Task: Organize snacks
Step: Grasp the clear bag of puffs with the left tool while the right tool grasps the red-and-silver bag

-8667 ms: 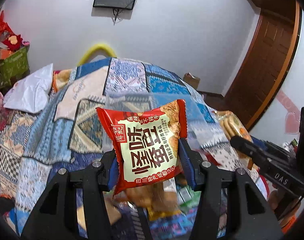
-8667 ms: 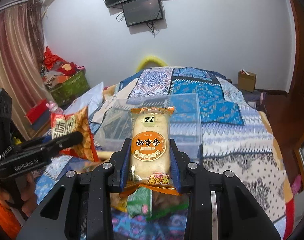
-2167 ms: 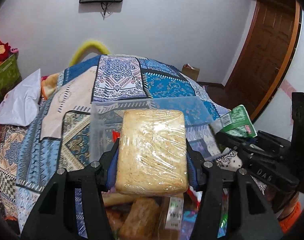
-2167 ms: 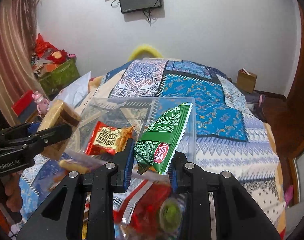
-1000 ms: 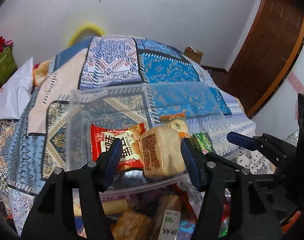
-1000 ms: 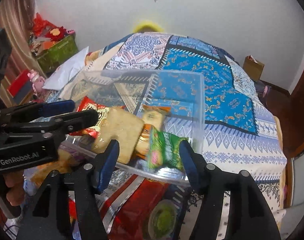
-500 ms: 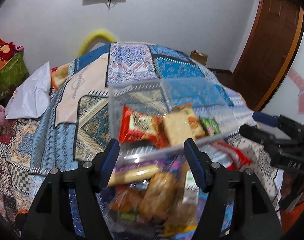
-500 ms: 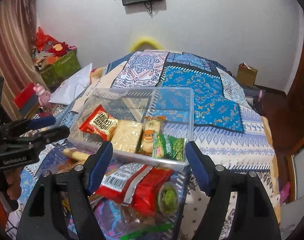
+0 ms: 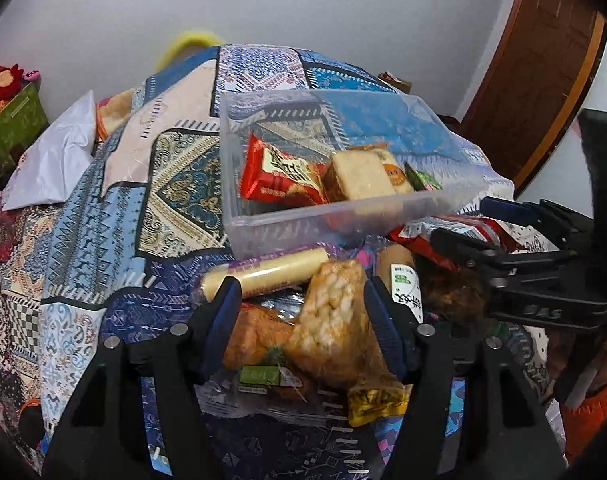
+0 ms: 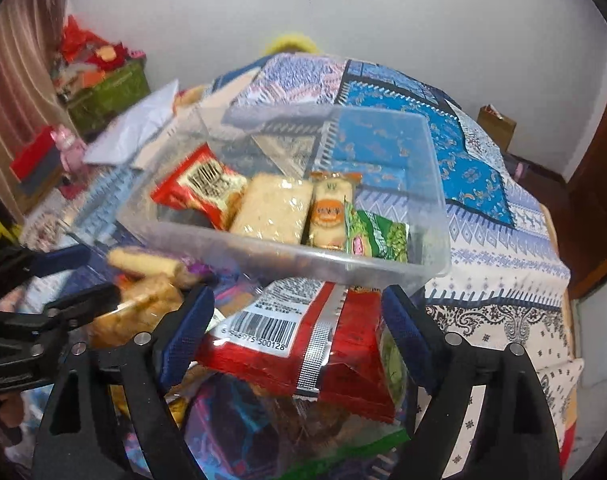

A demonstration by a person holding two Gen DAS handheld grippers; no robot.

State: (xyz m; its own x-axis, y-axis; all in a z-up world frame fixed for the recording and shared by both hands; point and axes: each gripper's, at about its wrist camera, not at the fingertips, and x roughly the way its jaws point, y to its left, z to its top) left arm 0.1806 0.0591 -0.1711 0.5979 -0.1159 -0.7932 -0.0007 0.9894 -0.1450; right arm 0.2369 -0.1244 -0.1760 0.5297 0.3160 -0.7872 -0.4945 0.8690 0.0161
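Landmark = clear plastic bin [image 10: 435, 184], rectangular, see-through walls, sitting on a patchwork quilt [image 10: 483, 184] w/ blue, white and tan printed panels.

Inside bin, a row of four packs: red crinkly foil snack bag [image 10: 201, 184] at the left end, next a pale rectangular cracker brick in clear wrap [image 10: 271, 210], then a narrow orange-labelled rice cake pack [image 10: 329, 212], then a green foil pea pack [image 10: 377, 236] at the right end, standing on edge against the bin's near wall.

In front of bin (camera side) is a loose heap of unsorted snacks. A big glossy red bag w/ white barcode panel [image 10: 303, 336] lies just below the bin's near wall. Left of it, a pale cylindrical roll in clear film [image 9: 263, 274] lies along the bin's near-left corner, and a lumpy orange-tan puffed snack in clear wrap [image 9: 335, 324] is under that.

Left gripper [image 9: 301, 328]: blue-padded fingers spread wide, straddling the puffed snack, pads not pressing on it.

Right gripper [image 10: 295, 336]: fingers spread wide too, either side of the red barcode bag; contact unclear.

White soft pillow [image 9: 51, 164] lies far left of bin on the quilt; dark wooden door [image 9: 543, 80] far right of it.
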